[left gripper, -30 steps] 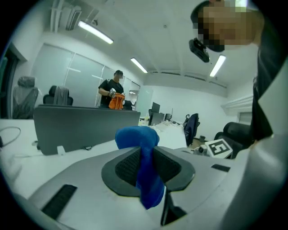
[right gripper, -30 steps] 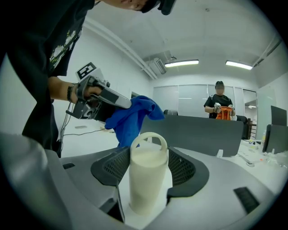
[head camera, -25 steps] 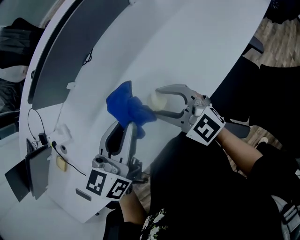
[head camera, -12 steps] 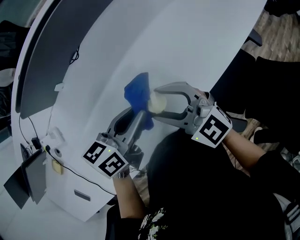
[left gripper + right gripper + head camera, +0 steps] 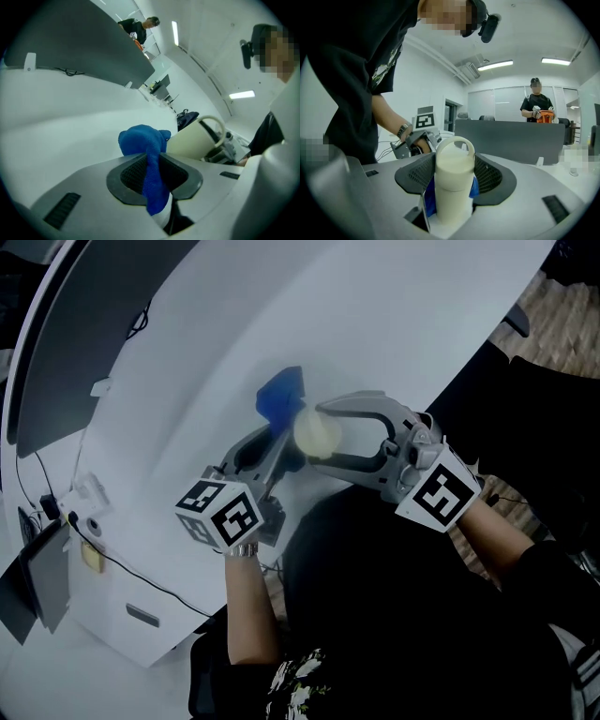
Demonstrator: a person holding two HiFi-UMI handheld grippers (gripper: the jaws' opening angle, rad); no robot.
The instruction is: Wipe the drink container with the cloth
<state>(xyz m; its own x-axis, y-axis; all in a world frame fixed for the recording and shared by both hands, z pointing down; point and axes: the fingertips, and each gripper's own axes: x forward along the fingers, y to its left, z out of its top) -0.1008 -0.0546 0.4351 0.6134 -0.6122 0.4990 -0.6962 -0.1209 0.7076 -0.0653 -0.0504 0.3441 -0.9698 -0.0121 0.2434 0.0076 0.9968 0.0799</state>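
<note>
Right gripper (image 5: 453, 173): jaws stand wide, both ribbed pads pressed on the sides of the drink container (image 5: 453, 183), so it is held. Container is cream, plain-surfaced, upright between the jaws in the right gripper view, loop handle on top

Left gripper (image 5: 151, 171): jaws nearly together, pinching a fold of the blue cloth (image 5: 143, 140). One end hangs down past the pads; the rest bunches beyond the fingertips

Cloth vs. container: in the left gripper view the bunched cloth sits right against the container's side. In the right gripper view blue shows at both sides of the container's lower body, behind it. Head view: both grippers meet tip to tip above the white table (image 5: 375, 315), cloth on the far side of the container

Markings: each gripper carries a marker cube (image 5: 439, 495) with black-and-white square patterns; no letters legible

Further off: a dark grey divider panel (image 5: 75, 334) along the table's far edge; a person (image 5: 536, 105) stands beyond it holding something orange
</note>
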